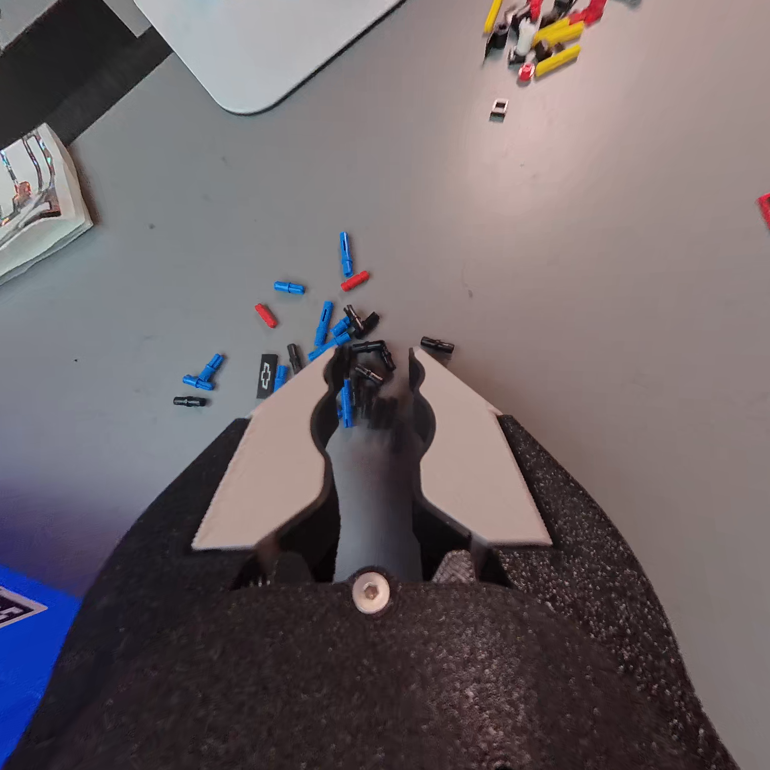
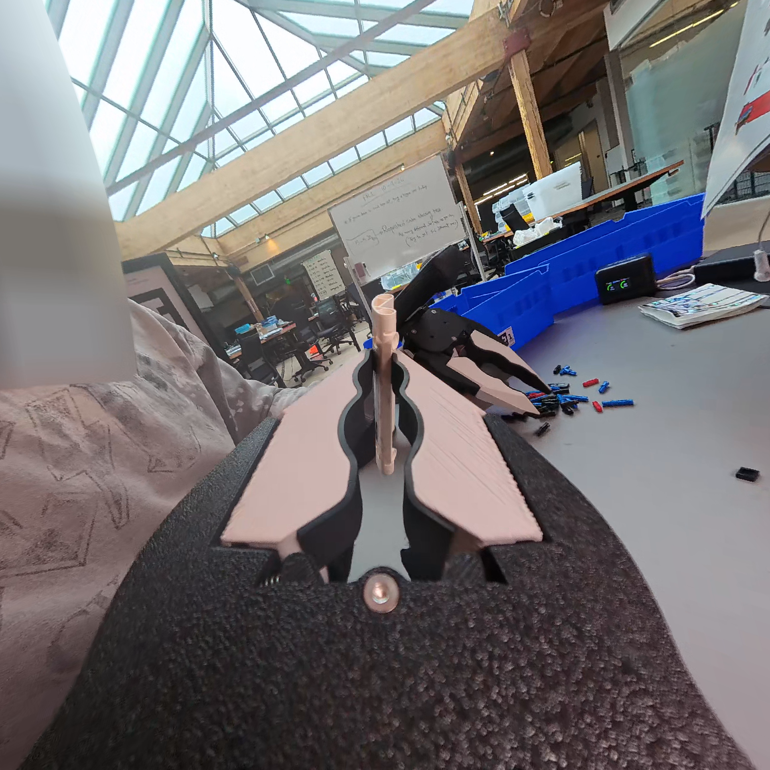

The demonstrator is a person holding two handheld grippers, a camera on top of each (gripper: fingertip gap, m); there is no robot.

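My left gripper (image 1: 375,354) is open, tips down on the grey table (image 1: 583,291), straddling a heap of small black pins (image 1: 368,371) with one blue pin (image 1: 346,402) between the fingers. Blue pins (image 1: 324,323) and red pins (image 1: 354,280) lie scattered just beyond and to the left. My right gripper (image 2: 384,358) is shut on a long pale beige plastic part (image 2: 383,375) that stands upright between its fingers, held above the table. The right wrist view also shows the left gripper (image 2: 541,401) in the pin pile (image 2: 571,398).
A white rounded stand base (image 1: 258,50), an open booklet (image 1: 37,196) and a heap of yellow, red and black pieces (image 1: 537,37) lie farther off. Blue bins (image 2: 583,283), a black device with a screen (image 2: 623,278) and a person's sleeve (image 2: 83,458) border the table. The left gripper's tips are roughly 25 centimeters from the right gripper's.
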